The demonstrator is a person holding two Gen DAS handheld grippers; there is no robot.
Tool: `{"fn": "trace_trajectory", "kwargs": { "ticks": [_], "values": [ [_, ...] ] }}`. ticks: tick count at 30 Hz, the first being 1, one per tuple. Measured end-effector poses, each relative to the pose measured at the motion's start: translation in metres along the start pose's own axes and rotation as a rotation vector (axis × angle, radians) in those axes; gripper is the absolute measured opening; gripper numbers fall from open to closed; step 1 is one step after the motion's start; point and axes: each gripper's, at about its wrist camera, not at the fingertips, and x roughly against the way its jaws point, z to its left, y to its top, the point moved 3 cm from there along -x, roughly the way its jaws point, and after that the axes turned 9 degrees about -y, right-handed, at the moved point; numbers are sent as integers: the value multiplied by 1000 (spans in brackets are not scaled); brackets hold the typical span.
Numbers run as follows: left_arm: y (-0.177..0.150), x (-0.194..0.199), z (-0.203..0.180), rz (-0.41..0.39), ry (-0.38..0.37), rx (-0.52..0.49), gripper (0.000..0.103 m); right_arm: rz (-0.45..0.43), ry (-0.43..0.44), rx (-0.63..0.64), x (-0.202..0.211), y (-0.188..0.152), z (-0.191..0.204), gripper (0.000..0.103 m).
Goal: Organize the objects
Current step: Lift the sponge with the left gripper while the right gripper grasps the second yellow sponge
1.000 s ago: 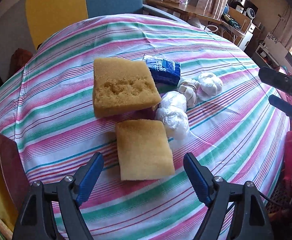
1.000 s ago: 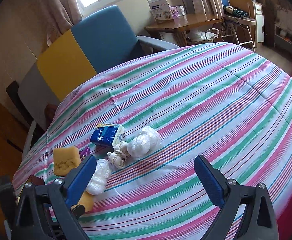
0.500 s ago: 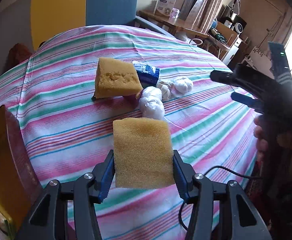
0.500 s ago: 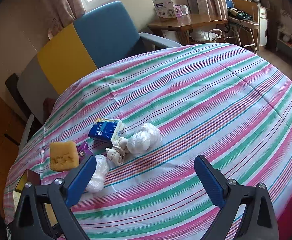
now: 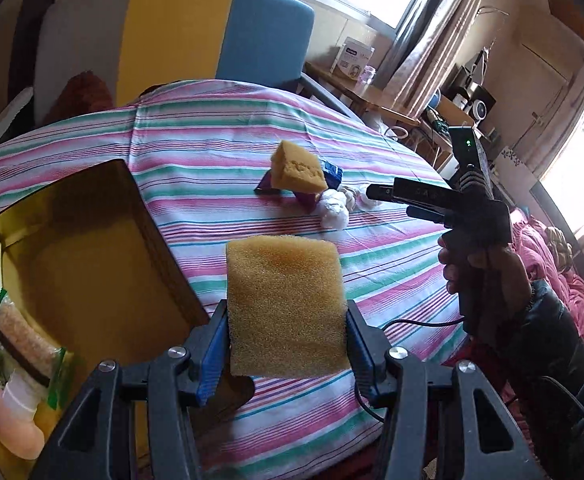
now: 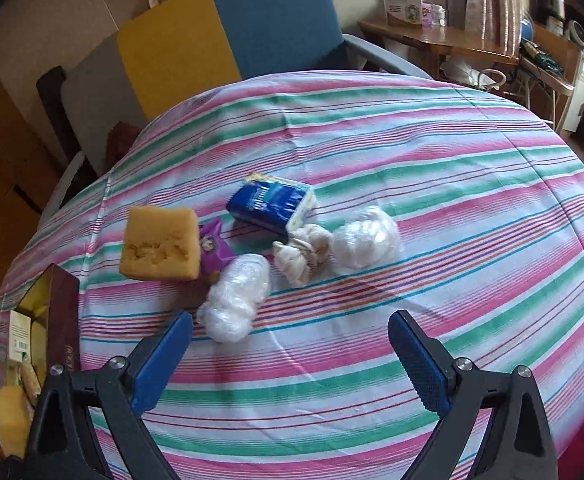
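Still early, I judge: on my counter (image 6: 432, 152) a big sponge (image 6: 157, 244), blue tissue pack (image 6: 269, 204) and three white bundles wait loose. My box (image 5: 91, 256) holds only packets and a bottle at its near end. Left tool (image 5: 287, 334) clamps a flat sponge (image 5: 285, 304) in the air just beside the box; right tool (image 6: 289, 354) gapes wide, empty.

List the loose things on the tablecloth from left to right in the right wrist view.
Sponge → purple packet → blue tissue pack → knotted cloth → right-hand plastic bundle. The other plastic bundle lies nearer the camera, below the packet, so it is left out of the order.
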Motion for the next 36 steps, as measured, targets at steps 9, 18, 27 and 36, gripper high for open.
{"fn": "trace_trajectory", "kwargs": {
  "ticks": [9,18,27,36],
  "values": [
    [-12,59,40,-100,42,71,54,15,2,78,-30,41,85,99],
    [-33,93,88,-162,118,200,54,51,-28,156,-59,41,114,61],
    [-63,124,126,-200,206,301,54,-28,84,376,10,-16,130,61],
    [-82,164,163,-274,249,399,54,35,117,443,23,-86,117,61]
  ]
}}
